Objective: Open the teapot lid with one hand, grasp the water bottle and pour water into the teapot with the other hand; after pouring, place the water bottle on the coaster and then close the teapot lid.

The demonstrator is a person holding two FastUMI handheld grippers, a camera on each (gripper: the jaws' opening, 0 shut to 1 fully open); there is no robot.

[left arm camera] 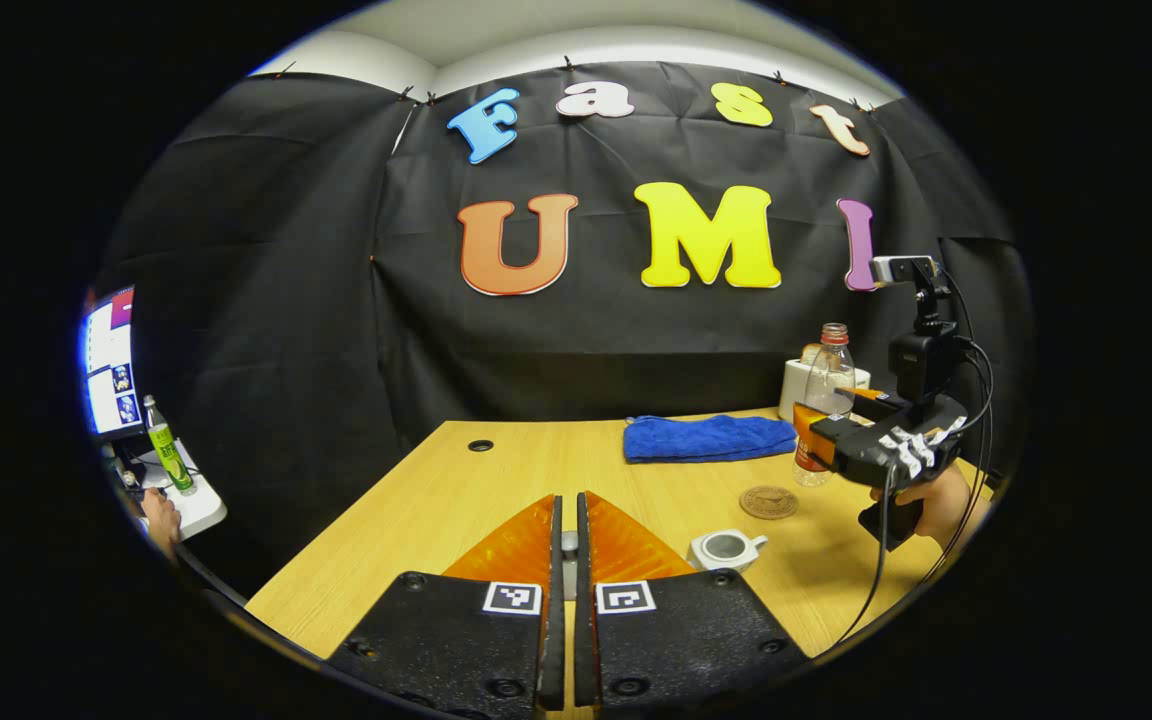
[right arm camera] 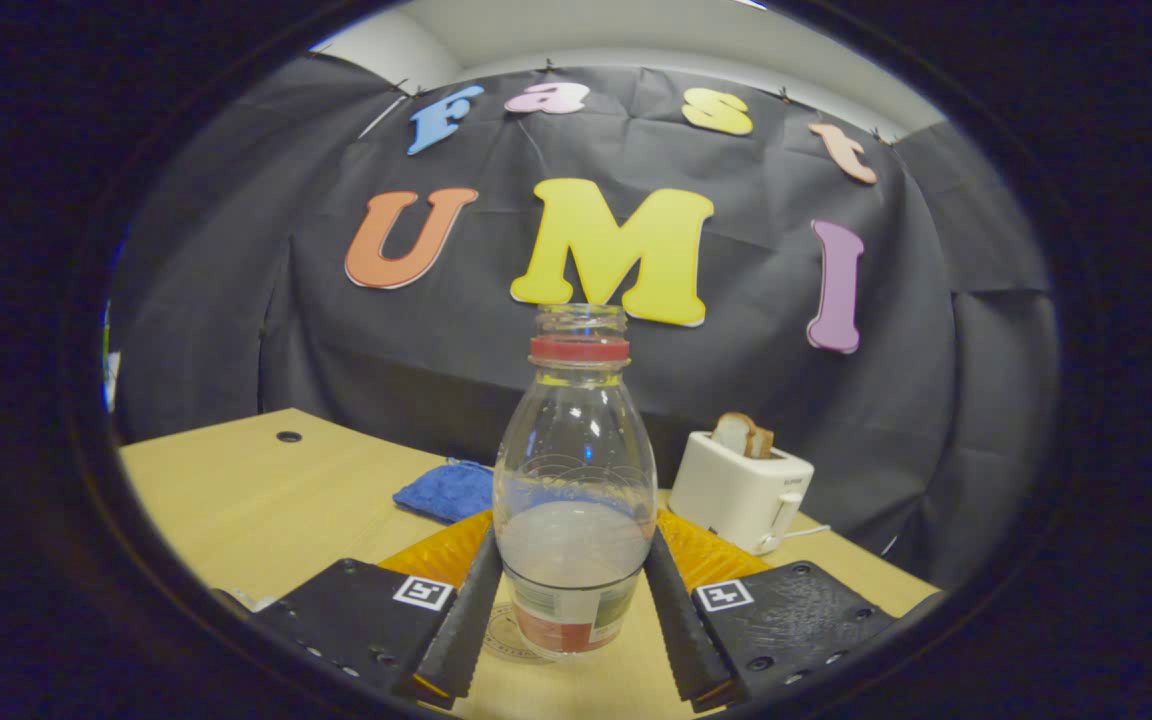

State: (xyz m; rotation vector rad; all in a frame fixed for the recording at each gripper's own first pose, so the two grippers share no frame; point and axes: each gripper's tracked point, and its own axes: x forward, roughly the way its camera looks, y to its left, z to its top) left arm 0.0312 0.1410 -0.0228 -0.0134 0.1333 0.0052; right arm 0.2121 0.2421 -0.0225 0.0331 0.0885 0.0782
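The white teapot (left arm camera: pixel 726 548) stands open on the wooden table (left arm camera: pixel 436 500), just right of my left gripper (left arm camera: pixel 568 500). That gripper is shut on a small pale piece, the teapot lid (left arm camera: pixel 564 545), held up off the pot. Farther right, a hand holds my right gripper (left arm camera: pixel 821 440) around the water bottle (left arm camera: pixel 828 385). The round brown coaster (left arm camera: pixel 768 501) lies just in front of it. In the right gripper view, the gripper (right arm camera: pixel 573 540) is shut on the clear uncapped bottle (right arm camera: pixel 576 450), partly full of water. The coaster's edge (right arm camera: pixel 498 632) shows low behind the bottle.
A folded blue cloth (left arm camera: pixel 706 437) lies at the back of the table, with a white toaster (right arm camera: pixel 741 490) holding bread to its right. A cable hole (left arm camera: pixel 480 445) sits far left. Off the table's left edge are a lit screen (left arm camera: pixel 108 365), a green bottle (left arm camera: pixel 168 455) and a person's hand (left arm camera: pixel 161 515).
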